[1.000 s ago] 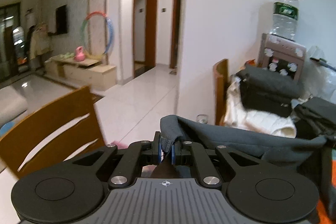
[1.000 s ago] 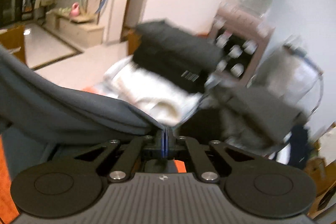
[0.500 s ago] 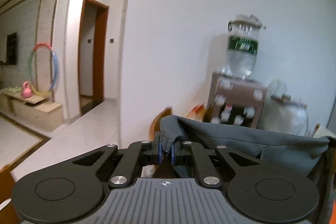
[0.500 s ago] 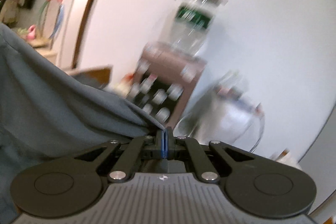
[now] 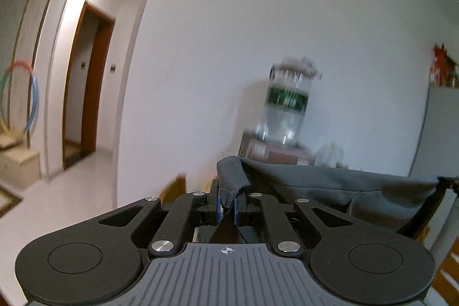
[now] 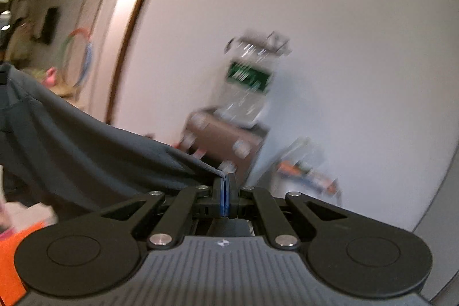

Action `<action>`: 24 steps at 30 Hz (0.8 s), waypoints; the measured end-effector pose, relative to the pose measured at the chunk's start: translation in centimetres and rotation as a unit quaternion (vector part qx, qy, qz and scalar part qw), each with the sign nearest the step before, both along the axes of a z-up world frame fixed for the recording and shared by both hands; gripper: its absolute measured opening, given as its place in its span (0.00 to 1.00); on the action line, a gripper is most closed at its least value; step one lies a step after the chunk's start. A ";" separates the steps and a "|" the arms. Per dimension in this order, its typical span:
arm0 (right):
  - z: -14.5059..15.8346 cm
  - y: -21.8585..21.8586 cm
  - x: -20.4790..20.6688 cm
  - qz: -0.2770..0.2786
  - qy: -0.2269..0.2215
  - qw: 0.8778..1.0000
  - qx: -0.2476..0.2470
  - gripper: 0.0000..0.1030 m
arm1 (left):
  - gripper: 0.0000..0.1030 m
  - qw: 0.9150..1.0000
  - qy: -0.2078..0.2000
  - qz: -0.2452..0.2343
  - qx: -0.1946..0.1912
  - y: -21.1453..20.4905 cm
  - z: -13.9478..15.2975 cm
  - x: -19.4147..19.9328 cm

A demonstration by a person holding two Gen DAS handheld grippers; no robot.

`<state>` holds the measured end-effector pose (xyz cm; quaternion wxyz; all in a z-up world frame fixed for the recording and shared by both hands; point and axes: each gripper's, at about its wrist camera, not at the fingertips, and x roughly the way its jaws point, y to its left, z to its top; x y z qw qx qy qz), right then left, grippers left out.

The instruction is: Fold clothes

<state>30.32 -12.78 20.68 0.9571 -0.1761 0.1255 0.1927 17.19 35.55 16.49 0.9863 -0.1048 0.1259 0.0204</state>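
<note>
Left gripper (image 5: 226, 201) clamped on a bunched corner of the grey garment (image 5: 330, 185); cloth runs off to its right. Right gripper (image 6: 225, 191) pinched tight on another edge, garment (image 6: 94, 145) spreading to its left. Water bottle (image 5: 287, 105) ahead of both, blurred.

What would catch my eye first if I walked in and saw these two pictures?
Probably the dark grey cloth garment stretched between the two black tools: the left gripper pinches one corner and the right gripper the other, so it hangs across the lower part of both views. Behind it, against the white wall, a clear water bottle with a green label stands on a brown box. A multicoloured hoop shows at the far left.
</note>
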 end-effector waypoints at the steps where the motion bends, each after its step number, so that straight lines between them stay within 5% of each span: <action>1: -1.0 0.0 -0.8 0.008 0.014 1.000 -0.004 0.02 | 0.10 1.000 0.014 0.001 -0.006 0.1 -1.1 -1.0; 8: -8.2 2.2 -8.2 0.067 0.117 0.991 -0.025 0.02 | 0.10 0.995 0.098 0.027 -0.018 0.6 -8.1 -8.9; 13: -12.8 3.8 -16.1 0.122 0.195 0.972 -0.042 0.02 | 0.10 0.989 0.143 0.047 -0.004 1.2 -11.8 -14.7; 24: -19.8 8.1 -28.7 0.272 0.360 0.888 -0.086 0.02 | 0.11 0.967 0.224 0.118 -0.023 2.9 -18.5 -26.0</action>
